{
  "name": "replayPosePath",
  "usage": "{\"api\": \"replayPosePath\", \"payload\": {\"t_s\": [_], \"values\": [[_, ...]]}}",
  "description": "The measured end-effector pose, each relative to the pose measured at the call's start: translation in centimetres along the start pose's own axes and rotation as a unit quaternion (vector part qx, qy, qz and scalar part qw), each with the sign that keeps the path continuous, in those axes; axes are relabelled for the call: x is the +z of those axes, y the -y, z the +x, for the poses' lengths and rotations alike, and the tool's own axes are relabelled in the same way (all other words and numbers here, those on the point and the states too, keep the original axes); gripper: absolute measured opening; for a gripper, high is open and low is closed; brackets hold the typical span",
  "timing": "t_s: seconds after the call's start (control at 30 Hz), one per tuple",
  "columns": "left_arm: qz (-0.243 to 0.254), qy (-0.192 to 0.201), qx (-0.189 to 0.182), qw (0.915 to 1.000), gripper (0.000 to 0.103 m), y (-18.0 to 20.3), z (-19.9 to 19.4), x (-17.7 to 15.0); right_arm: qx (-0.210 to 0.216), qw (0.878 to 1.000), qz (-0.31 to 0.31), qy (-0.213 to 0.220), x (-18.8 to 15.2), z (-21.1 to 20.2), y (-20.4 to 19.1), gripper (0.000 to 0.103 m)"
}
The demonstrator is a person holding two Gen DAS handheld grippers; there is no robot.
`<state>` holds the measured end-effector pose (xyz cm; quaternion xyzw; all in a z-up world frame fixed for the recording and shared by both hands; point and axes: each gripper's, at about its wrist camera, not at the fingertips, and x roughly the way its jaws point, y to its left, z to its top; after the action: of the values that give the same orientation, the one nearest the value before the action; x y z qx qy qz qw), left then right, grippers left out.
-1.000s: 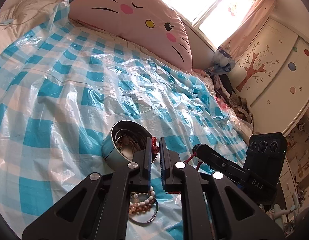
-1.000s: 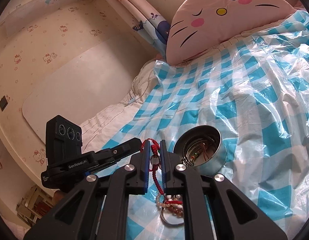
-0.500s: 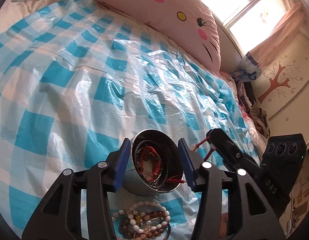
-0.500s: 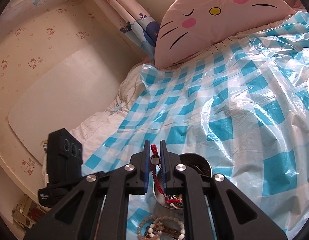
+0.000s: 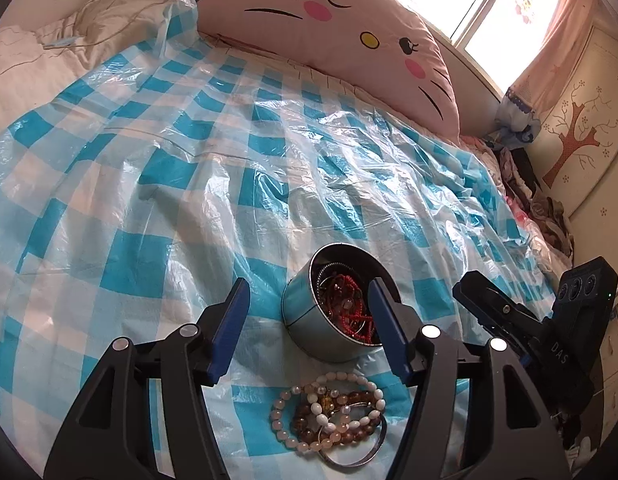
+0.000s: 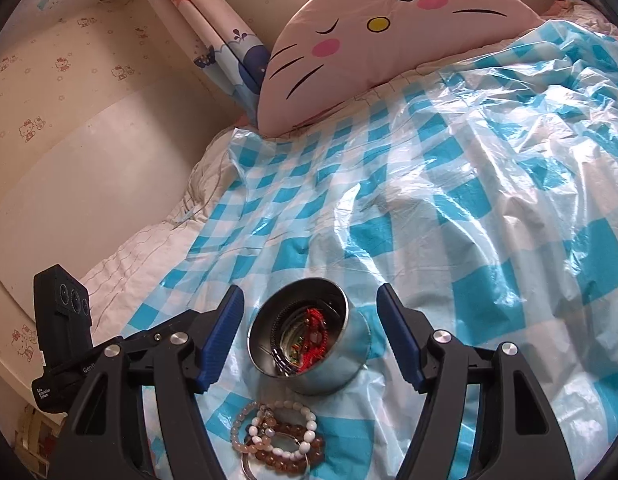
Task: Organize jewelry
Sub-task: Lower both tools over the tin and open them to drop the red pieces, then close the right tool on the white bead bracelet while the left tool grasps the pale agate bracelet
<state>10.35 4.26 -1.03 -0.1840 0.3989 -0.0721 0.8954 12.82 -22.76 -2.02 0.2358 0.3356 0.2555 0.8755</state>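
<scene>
A round metal tin (image 5: 309,322) sits on the blue-checked plastic sheet (image 5: 157,184) and holds a red cord bracelet (image 5: 351,312) among other pieces. It also shows in the right wrist view (image 6: 329,364), with the red bracelet (image 6: 315,330) inside. A pile of beaded bracelets (image 5: 329,408) and a metal bangle lie just in front of the tin, also in the right wrist view (image 6: 279,436). My left gripper (image 5: 307,308) is open and empty, hovering over the tin. My right gripper (image 6: 309,310) is open and empty, above the tin too.
A large pink cat-face pillow (image 5: 349,28) lies at the head of the bed. White bedding (image 6: 149,256) borders the sheet on one side. Clothes (image 5: 549,216) are heaped at the bed's far edge by a wall with a tree picture. The other gripper's body (image 5: 549,340) is at the right.
My right gripper has opened and let the red cord bracelet drop into the tin. My left gripper has opened from shut and both have drawn back a little.
</scene>
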Motion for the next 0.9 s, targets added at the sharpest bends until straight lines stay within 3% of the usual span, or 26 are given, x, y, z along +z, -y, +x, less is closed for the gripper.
{"api": "replayPosePath", "payload": {"t_s": [0.17, 0.37, 0.57, 0.73, 0.9], "values": [[0.037, -0.026, 0.039, 0.9982, 0.059, 0.0, -0.1, -1.5, -0.055, 0.997, -0.033, -0.040, -2.3, -0.3, -0.4, 0.072], [0.076, -0.059, 0.081, 0.9921, 0.059, -0.3, 0.1, -3.1, -0.105, 0.984, -0.108, -0.093, -4.4, 1.6, -2.4, 0.075], [0.160, -0.094, 0.125, 0.9748, 0.059, 0.7, 1.2, -4.9, -0.144, 0.966, -0.172, -0.131, -6.2, 3.6, -3.9, 0.075], [0.190, -0.107, 0.142, 0.9655, 0.059, 1.3, 2.0, -5.5, -0.176, 0.953, -0.194, -0.153, -6.9, 4.9, -4.0, 0.075], [0.230, -0.117, 0.172, 0.9506, 0.059, 2.1, 3.1, -6.3, -0.204, 0.942, -0.211, -0.162, -7.1, 5.8, -4.1, 0.078]]}}
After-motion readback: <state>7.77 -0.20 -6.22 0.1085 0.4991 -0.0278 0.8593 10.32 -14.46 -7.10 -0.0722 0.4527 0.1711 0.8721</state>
